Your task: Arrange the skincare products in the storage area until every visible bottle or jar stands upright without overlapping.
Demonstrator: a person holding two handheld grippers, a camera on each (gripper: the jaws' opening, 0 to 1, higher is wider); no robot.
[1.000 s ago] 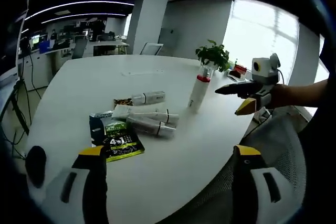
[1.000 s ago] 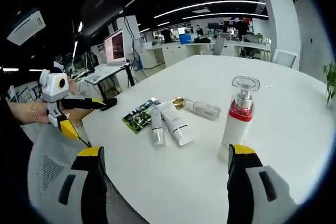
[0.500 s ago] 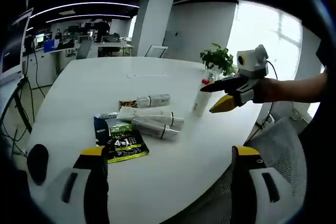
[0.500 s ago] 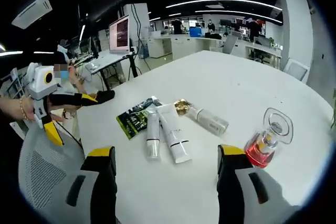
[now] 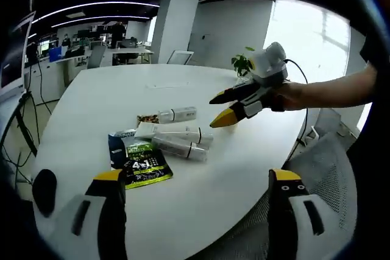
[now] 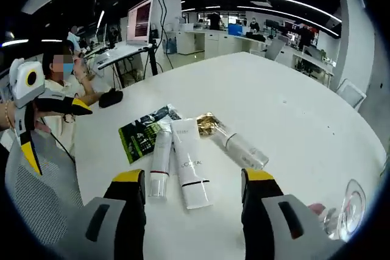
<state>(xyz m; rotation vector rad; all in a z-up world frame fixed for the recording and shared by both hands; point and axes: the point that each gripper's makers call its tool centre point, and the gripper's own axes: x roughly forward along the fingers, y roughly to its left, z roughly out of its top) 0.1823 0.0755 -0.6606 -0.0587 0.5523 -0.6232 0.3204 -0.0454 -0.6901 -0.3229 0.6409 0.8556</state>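
Three products lie flat on the white table (image 5: pixel 91 95): a white tube (image 5: pixel 173 133), a silver tube (image 5: pixel 180 148) and a gold-capped bottle (image 5: pixel 173 114). In the right gripper view they are the white tube (image 6: pixel 187 172), slim tube (image 6: pixel 159 165) and gold-capped bottle (image 6: pixel 237 147). A pump bottle (image 6: pixel 344 208) with a clear cap and red band sits at the lower right edge. My right gripper (image 6: pixel 195 178) is open, hovering just short of the tubes; the right gripper (image 5: pixel 218 112) hangs above them. My left gripper (image 5: pixel 197 176) is open near the table's front edge.
A green sachet (image 5: pixel 143 168) and a blue packet (image 5: pixel 116 144) lie beside the tubes. A black mouse (image 6: pixel 111 97) rests near the table edge, where a person sits. A potted plant (image 5: pixel 244 64) stands at the far side. A mesh chair (image 5: pixel 329 168) is close by.
The right gripper has swung left from the pump bottle to above the lying tubes; the bottle now sits at the right edge of its view. The left gripper has barely moved.
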